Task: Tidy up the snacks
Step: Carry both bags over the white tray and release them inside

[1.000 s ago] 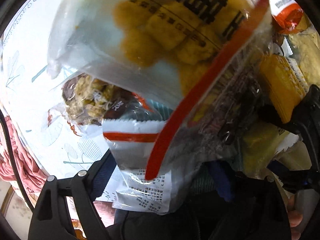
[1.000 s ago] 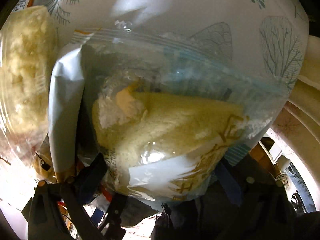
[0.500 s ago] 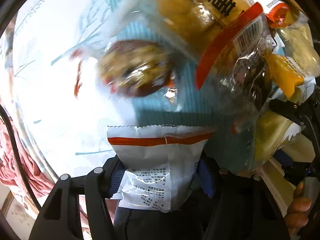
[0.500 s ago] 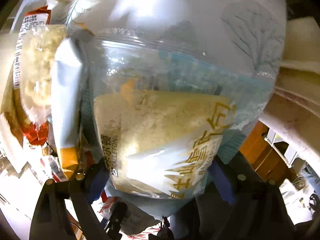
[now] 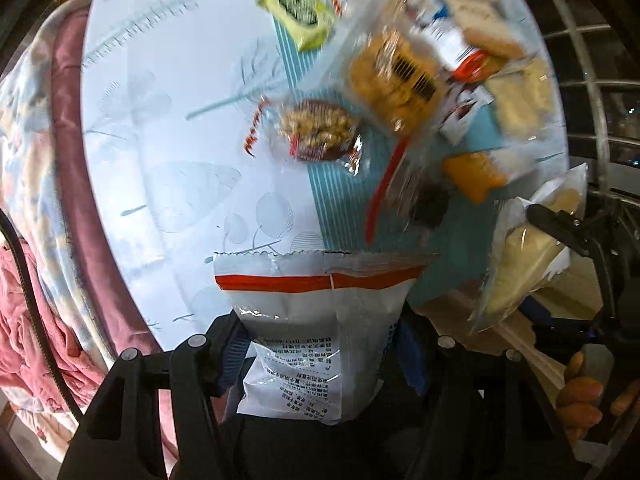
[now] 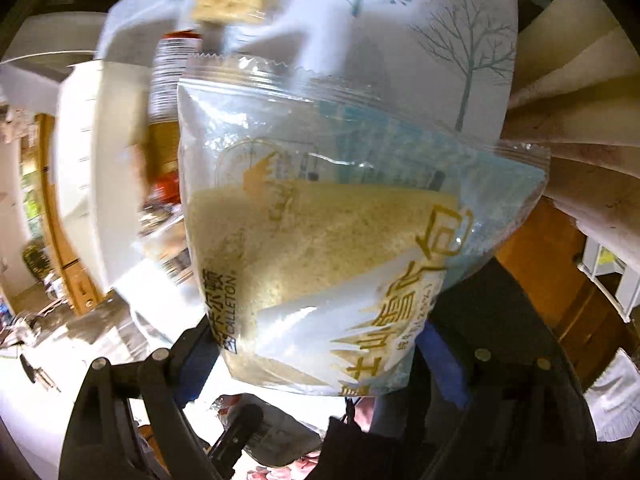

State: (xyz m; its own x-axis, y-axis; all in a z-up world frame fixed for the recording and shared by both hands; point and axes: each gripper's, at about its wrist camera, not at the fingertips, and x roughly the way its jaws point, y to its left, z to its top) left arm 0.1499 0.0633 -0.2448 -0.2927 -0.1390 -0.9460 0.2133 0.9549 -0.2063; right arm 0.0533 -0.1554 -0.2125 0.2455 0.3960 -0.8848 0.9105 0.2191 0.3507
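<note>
Between my left tool's (image 5: 320,344) pads sits a white packet (image 5: 316,320) with a red stripe, pinched at its lower half, serrated top edge pointing away from me. Printed text side faces the camera. Packet is off the tabletop (image 5: 168,128), hanging above its pale leaf-print cloth.

Past the packet, the other snacks lie in a loose pile on the tabletop's far right: a green-yellow sachet (image 5: 300,14), a nut cluster (image 5: 318,130) in clear wrap, a bag of golden biscuits (image 5: 400,76) with a barcode, an orange pack (image 5: 474,174). All well apart from the left tool.

My right tool (image 6: 316,354) is clamped on a clear bread bag (image 6: 320,232), pads on its two lower sides, jaws standing wide because the bag is wide. Yellow cake slice inside, gold lettering on the front. Bag fills most of that view, top seal pointing away, lifted off the cloth. From the left wrist camera the same bag (image 5: 524,256) shows at the right edge in the right tool's fingers (image 5: 560,228), beside the tabletop rim. My hand (image 5: 580,396) is visible lower right.
</note>
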